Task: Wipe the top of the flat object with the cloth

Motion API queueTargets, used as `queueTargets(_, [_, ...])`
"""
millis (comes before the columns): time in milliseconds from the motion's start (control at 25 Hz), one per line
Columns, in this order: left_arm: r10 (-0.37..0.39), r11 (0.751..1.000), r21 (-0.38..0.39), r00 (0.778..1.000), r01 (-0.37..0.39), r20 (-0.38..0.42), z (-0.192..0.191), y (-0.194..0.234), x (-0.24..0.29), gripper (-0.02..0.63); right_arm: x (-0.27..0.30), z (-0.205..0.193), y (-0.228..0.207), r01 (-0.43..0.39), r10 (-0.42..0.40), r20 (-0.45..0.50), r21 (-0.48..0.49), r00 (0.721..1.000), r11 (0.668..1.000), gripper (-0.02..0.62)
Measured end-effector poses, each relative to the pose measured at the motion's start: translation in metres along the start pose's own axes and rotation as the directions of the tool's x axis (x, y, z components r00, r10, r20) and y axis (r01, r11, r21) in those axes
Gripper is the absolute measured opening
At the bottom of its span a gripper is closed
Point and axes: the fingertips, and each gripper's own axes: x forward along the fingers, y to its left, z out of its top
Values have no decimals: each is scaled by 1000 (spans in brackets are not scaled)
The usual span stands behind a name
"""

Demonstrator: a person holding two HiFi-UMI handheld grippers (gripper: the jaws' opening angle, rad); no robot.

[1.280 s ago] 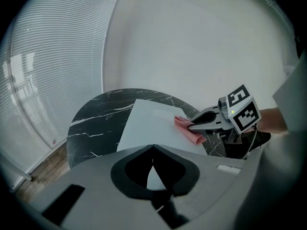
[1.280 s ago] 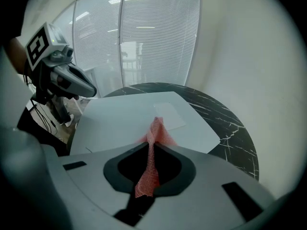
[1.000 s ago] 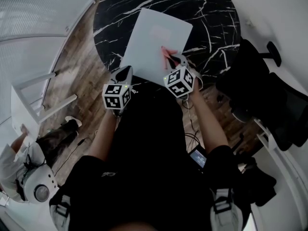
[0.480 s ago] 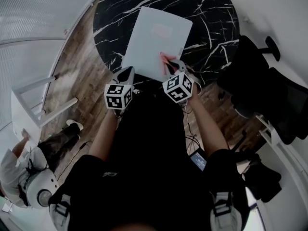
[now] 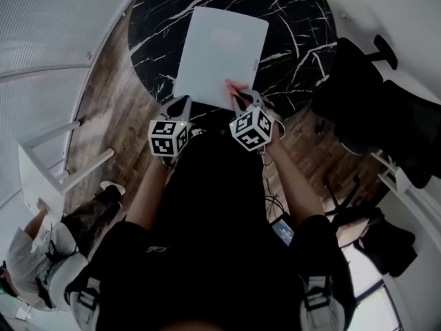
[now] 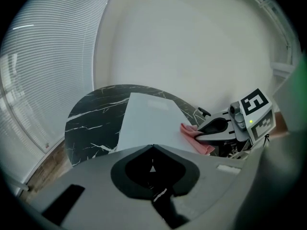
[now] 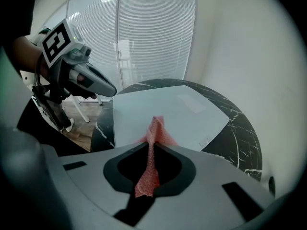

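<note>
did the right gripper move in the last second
Yes. The right gripper, shut on the pink cloth, has drawn back along the right edge of the white flat object, from about halfway down toward its near corner.

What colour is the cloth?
Pink; the cloth shows best in the right gripper view.

No word, number or brand is legible anywhere: the left gripper and the right gripper bear only black-and-white square marker patterns, and the faint rectangular patch on the flat object, far ahead of both jaws, shows no readable print.
</note>
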Motion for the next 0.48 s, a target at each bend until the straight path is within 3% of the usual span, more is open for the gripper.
queueTargets(480, [-35, 999, 26, 999, 35, 0, -5, 1, -10, 0, -3, -6, 30, 5, -4, -23, 6, 1000, 1000, 21])
